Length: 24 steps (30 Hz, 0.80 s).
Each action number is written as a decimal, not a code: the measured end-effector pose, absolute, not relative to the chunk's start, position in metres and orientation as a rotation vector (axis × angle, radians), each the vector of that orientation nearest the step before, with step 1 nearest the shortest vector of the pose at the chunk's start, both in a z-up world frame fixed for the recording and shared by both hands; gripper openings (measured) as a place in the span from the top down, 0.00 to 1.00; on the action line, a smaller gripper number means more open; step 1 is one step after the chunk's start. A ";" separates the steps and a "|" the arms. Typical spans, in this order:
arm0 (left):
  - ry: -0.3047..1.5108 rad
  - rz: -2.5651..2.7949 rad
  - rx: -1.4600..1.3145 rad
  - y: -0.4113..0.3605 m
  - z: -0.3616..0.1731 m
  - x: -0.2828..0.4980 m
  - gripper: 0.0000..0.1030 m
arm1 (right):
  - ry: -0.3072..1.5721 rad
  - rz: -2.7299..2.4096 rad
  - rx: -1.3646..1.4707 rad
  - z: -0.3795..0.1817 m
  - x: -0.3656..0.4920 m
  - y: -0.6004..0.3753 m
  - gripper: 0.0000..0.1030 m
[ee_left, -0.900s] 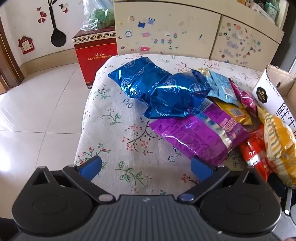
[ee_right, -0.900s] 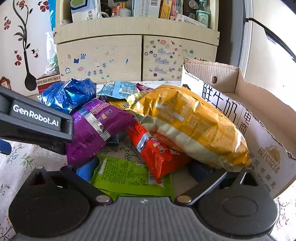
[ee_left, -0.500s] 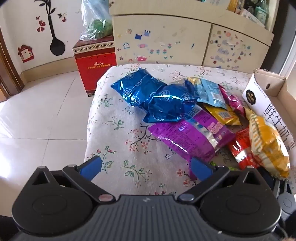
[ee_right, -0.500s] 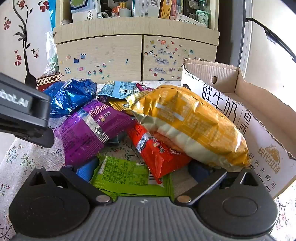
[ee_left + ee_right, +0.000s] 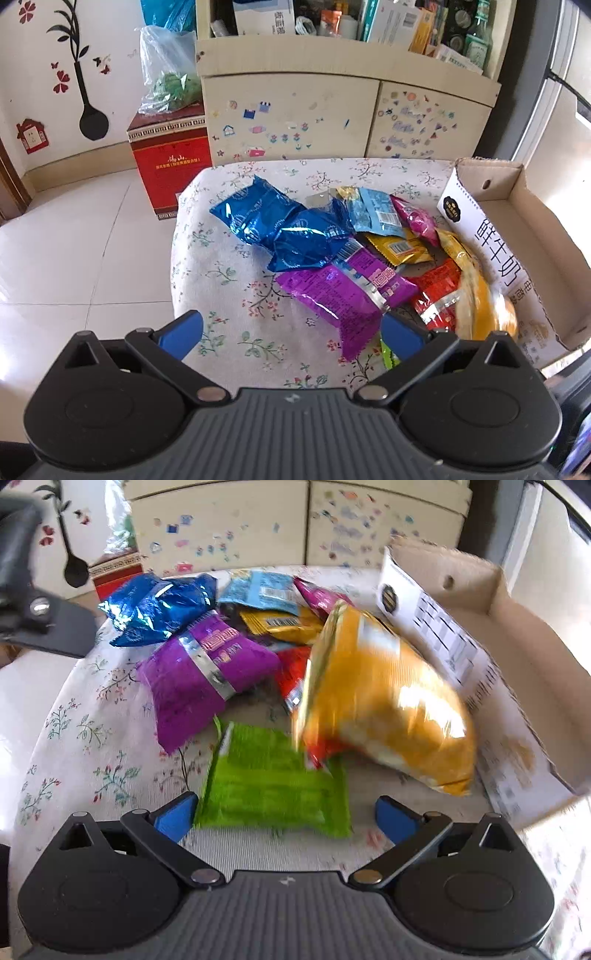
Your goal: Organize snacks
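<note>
A heap of snack bags lies on the flowered tablecloth [image 5: 221, 280]. Two blue foil bags [image 5: 280, 225] sit at its far left, with a purple bag [image 5: 343, 291] in front of them. A big yellow bag [image 5: 384, 701] leans on a red bag [image 5: 439, 291] beside the cardboard box [image 5: 517, 229]. A green packet [image 5: 273, 779] lies flat nearest to me. My left gripper [image 5: 291, 334] hangs open above the cloth, near the purple bag's corner. My right gripper [image 5: 286, 818] is open above the green packet, nothing pressed between its pads. The right wrist view is blurred.
Small light-blue [image 5: 376, 214], pink [image 5: 417, 221] and yellow [image 5: 399, 249] packets lie at the back of the heap. A sticker-covered cabinet [image 5: 332, 118] stands behind the table, a red box [image 5: 170, 162] on the tiled floor to its left.
Both grippers have risen and pulled back from the heap. The left now sees the whole table and box. The right has tilted down, so the green packet shows in full.
</note>
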<state>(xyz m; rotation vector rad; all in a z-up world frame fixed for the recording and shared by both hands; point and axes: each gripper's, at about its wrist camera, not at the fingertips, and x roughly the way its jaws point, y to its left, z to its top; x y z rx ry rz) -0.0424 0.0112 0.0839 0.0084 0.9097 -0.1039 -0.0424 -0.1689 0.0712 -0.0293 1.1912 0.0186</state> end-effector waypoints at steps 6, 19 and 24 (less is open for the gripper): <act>0.899 -0.133 0.042 0.024 0.096 -0.053 0.01 | 1.124 0.018 0.070 0.114 -0.068 -0.180 0.00; 0.914 -0.147 0.098 0.022 0.103 -0.059 0.01 | 1.060 0.027 0.080 0.164 -0.067 -0.203 0.00; 0.883 -0.136 0.118 0.018 0.114 -0.052 0.01 | 1.098 0.003 0.100 0.167 -0.036 -0.217 0.00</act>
